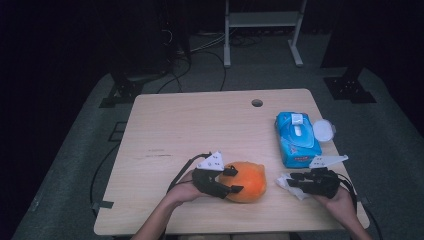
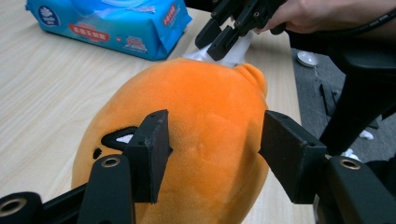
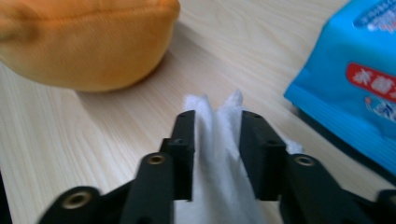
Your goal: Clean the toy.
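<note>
Looking at this one, the main worry for me is the wipe slipping loose before it ever gets to the toy. The left gripper has its jaws squeezed onto the orange plush toy, one pad on each side of its round body, and the toy sits near the front edge of the table, a bit right of the middle. The right gripper is near the front right corner with a white wet wipe bunched between its jaws, but the jaws look loosened rather than clamped, so I'd call that an open gap with the wipe just standing in it, touching both pads without being pinched. If the hand lifts or swings toward the toy like that, I reckon the wipe simply stays on the table or drops halfway. The other risk is the plush itself: it's soft and rounded, so a sideways rub could roll it out of the left pads or shove it toward the front edge, since nothing else braces it. In the left gripper view the right gripper sits just beyond the toy's far end, so the two tools are close enough to knock each other. The blue wipes pack lies just behind the right gripper near the right edge, and a careless pull back could clip it or the small round lid beside it.
</note>
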`<state>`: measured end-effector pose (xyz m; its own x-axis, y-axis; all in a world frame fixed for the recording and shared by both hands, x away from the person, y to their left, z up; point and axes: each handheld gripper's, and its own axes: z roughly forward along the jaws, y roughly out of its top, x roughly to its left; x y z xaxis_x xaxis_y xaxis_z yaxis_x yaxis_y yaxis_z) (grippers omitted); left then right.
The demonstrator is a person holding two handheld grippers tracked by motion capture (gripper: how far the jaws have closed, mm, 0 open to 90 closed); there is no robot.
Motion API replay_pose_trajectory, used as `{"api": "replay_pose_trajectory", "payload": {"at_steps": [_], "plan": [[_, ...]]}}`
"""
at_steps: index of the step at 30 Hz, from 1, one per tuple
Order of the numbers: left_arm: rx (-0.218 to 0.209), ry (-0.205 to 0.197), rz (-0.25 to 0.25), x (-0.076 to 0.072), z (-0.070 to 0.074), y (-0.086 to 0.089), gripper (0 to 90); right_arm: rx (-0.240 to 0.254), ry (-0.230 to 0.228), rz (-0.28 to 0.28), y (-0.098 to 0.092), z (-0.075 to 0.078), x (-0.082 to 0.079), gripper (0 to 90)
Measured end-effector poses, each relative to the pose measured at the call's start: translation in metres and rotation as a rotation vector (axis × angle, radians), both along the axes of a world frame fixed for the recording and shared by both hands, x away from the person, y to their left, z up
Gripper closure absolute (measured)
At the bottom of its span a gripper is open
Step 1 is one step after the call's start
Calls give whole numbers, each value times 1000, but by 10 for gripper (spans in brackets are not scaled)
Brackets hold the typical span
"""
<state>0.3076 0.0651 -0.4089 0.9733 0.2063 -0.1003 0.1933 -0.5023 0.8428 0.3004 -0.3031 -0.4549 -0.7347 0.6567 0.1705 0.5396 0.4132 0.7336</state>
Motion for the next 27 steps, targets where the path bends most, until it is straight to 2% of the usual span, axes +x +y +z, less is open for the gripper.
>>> {"api": "replay_pose_trajectory", "payload": {"at_steps": [2, 5, 9, 14, 15, 18, 20, 22, 27], "plan": [[16, -7, -11, -1, 1, 0, 415, 5, 0, -1, -2, 2, -3, 551], [21, -6, -23, -3, 2, -1, 411, 59, -9, 21, 3, 11, -8, 512], [34, -9, -39, -4, 3, -2, 411, 132, -53, 121, 34, 30, -16, 461], [48, -16, -63, -6, 5, 0, 405, 169, -78, 211, 69, 41, -14, 451], [48, -16, -65, -6, 7, 0, 396, 171, -75, 224, 74, 40, -13, 452], [44, -36, -63, -5, 14, 2, 345, 133, -82, 258, 87, 35, -13, 452], [37, -63, -48, -2, 17, 2, 290, 133, -78, 282, 89, 33, -15, 451], [16, -58, -30, 2, 17, 0, 235, 118, -82, 304, 89, 33, -18, 450], [53, -73, -26, 12, 12, -16, 192, 102, -87, 336, 88, 30, -23, 446]]}}
